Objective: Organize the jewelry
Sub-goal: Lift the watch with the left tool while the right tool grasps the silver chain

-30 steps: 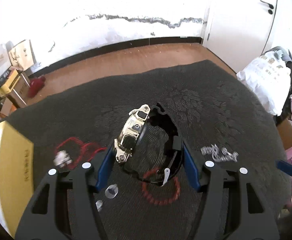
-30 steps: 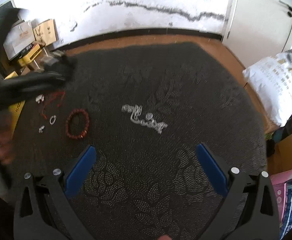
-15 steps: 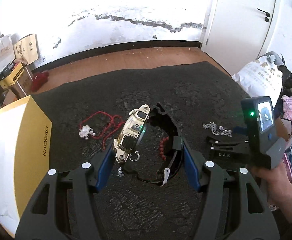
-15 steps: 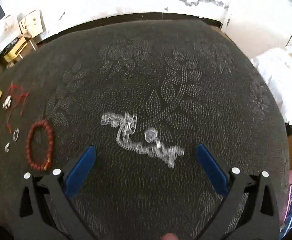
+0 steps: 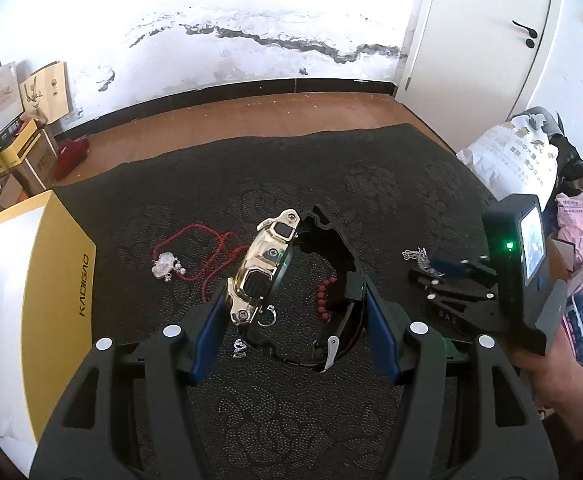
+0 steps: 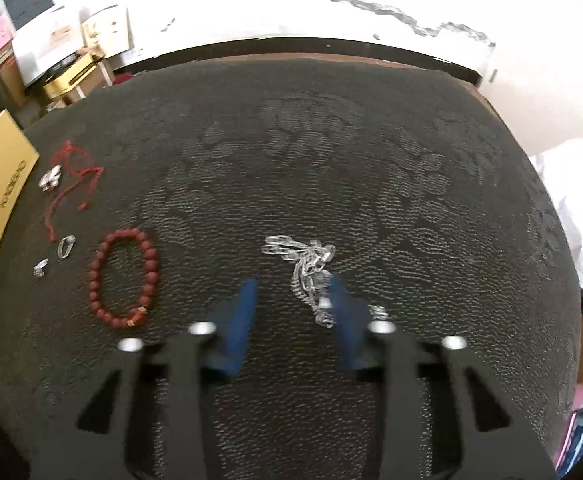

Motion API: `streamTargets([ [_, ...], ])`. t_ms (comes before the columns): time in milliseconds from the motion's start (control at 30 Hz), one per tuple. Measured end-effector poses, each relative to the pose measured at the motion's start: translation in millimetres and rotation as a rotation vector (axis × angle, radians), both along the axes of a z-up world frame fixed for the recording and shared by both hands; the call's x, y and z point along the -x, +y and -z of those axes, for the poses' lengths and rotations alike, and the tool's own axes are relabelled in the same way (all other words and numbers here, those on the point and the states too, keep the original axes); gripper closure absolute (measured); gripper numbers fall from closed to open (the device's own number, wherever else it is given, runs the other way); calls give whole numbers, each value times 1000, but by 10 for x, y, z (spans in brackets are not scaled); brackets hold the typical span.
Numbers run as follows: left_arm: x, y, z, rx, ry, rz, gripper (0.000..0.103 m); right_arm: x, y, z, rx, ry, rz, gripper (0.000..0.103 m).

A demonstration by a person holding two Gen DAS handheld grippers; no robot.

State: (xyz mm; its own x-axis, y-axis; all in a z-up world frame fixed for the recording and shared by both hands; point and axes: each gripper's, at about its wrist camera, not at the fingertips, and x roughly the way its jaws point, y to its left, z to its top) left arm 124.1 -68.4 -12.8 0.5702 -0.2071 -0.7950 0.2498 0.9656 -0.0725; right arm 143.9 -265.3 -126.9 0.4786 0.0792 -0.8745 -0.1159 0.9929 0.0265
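- The silver chain (image 6: 305, 268) lies on the dark cloth (image 6: 331, 140) between the right gripper (image 6: 291, 300) jaws, which have just been closing; a gap shows.
- Risk: the chain hugs one finger, so a pinch may catch a single loop and let it slip.
- The left gripper (image 5: 295, 320) jaws pinch the watch (image 5: 263, 272), held above the cloth.
- Count: one chain, one watch, one bead bracelet (image 6: 123, 278), one red cord necklace (image 6: 71, 184), two small silver pieces (image 6: 66, 246), one yellow box (image 5: 51, 300).

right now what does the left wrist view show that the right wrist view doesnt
Only the left wrist view: the watch clamped in the left hand-held gripper, and the door. Only the right wrist view: the whole bead bracelet and the silver chain between the half-closed pads of the right hand-held gripper. Both: the red cord necklace, the yellow box, the dark cloth.
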Motion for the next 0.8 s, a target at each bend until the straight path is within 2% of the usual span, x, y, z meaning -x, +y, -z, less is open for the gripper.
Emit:
streamTargets([
  [233,-13,0,-9,-2,-2,-7,41,-12,56,-115,-1,-5,-2,97],
  [567,22,89,-110,5,-10,-29,41,209,150,-949,-88,-96,-29,98],
  [800,90,273,-450,15,-40,-62,41,344,368,-1477,-116,-125,-48,98],
])
